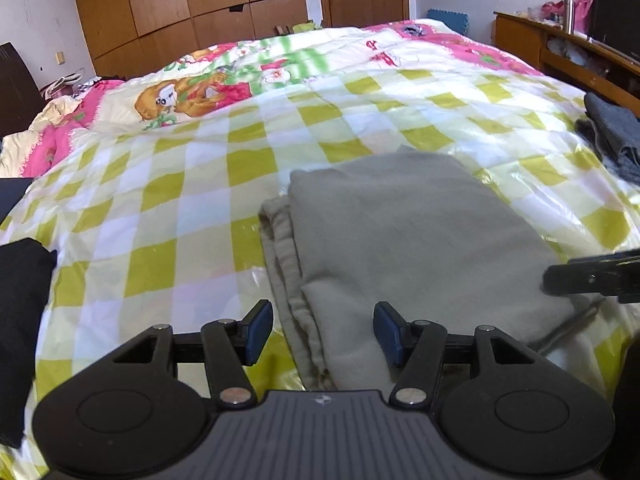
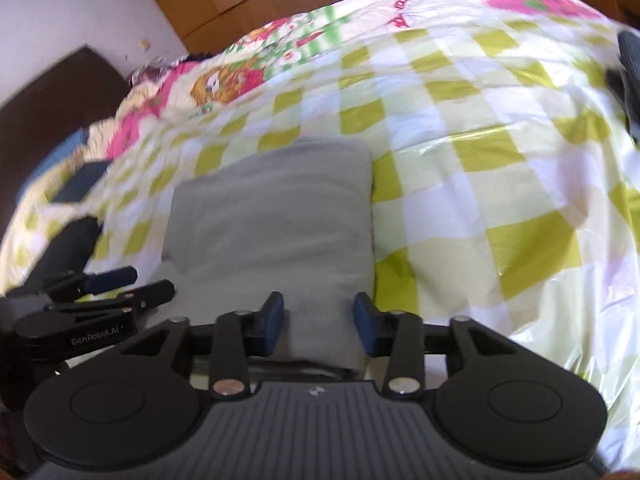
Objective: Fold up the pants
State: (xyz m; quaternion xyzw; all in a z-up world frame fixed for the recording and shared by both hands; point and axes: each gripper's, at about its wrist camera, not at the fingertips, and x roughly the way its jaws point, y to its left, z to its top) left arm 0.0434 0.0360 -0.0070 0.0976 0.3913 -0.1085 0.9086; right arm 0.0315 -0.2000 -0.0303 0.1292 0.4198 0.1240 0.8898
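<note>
While the grey pants (image 1: 408, 248) lie folded into a neat rectangle on the checkered bedspread (image 1: 180, 184), the left gripper (image 1: 323, 332) and the right gripper (image 2: 319, 322) hover over its near edge, fingers spread apart, gripping nothing.

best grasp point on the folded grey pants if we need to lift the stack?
Probably the layered edge of the grey pants nearest the left gripper, where the stacked hems show. Come in low from the near side, one finger under and one on top; both grippers' jaws are open, and the right gripper sits at the same end.
</note>
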